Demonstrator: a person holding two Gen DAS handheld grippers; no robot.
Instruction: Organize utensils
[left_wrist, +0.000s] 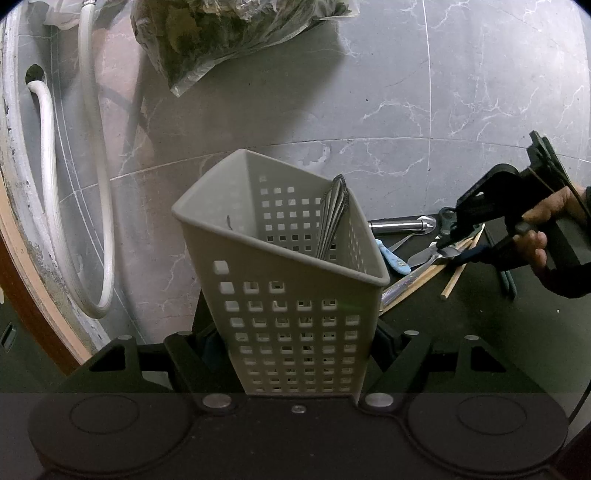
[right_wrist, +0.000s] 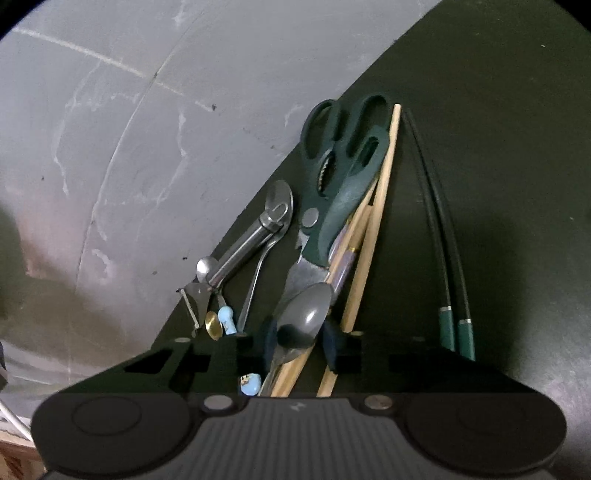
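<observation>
My left gripper is shut on a grey perforated utensil basket, holding it tilted; a patterned metal handle stands inside. To the right lies a pile of utensils on a dark mat. My right gripper is down over that pile, its pads on either side of a metal spoon; the jaws look nearly closed around the bowl. It also shows in the left wrist view. Green-handled scissors, wooden chopsticks, a steel tool and a blue-handled piece lie alongside.
Two dark chopsticks with green ends lie right of the pile. Grey marble floor surrounds the mat. White hoses and a plastic bag of greens lie at the far left and back.
</observation>
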